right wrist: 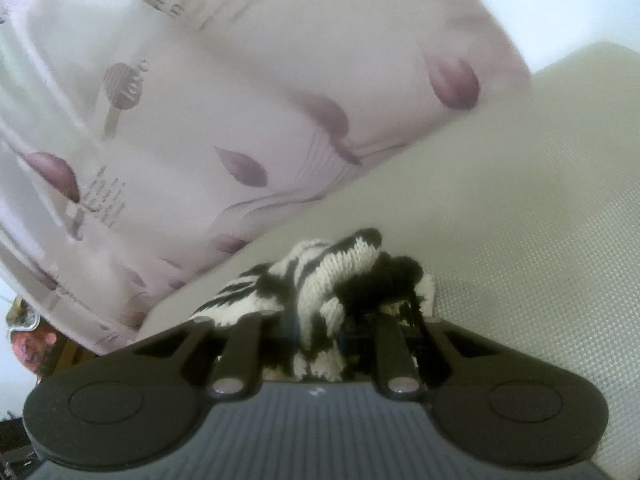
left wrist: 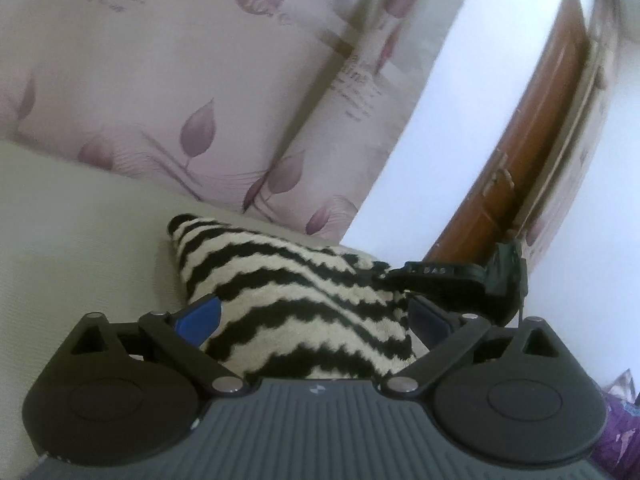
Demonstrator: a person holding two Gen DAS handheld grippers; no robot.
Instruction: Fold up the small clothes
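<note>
Black-and-cream striped knit (right wrist: 320, 308) sat bunched between the right gripper (right wrist: 318, 332) fingers, which looked clamped on it: linkage bars near parallel, cloth filling the gap right back to the body, fingertips themselves buried under the fabric. Left gripper (left wrist: 316, 316) was spread apart, blue pads (left wrist: 198, 320) either side of the same striped knit (left wrist: 288, 300) but not pinching; the cloth ran up between them from just ahead of the body. In the left wrist view the garment stretched forward and to the left as a flat-ish triangle, one corner (left wrist: 176, 224) pointing away up-left, and the other side ending at the right gripper (left wrist: 452, 280), visible as a black body gripping the far right edge. So the long axis ran roughly across between the two tools, with the free corner well apart from both, and closer to the left. Garment rested on a pale woven surface (right wrist: 540, 240), likely a mattress or sofa cushion; I couldn't tell which. Leaf-print curtain (left wrist: 160, 100) hung behind, brown door (left wrist: 532, 140) further off to the right. My read: right had its hold, left was the nearer tool to the loose section and would need to close on the edge beneath it before any fold. Risk: thick knit may slip or bunch.
</note>
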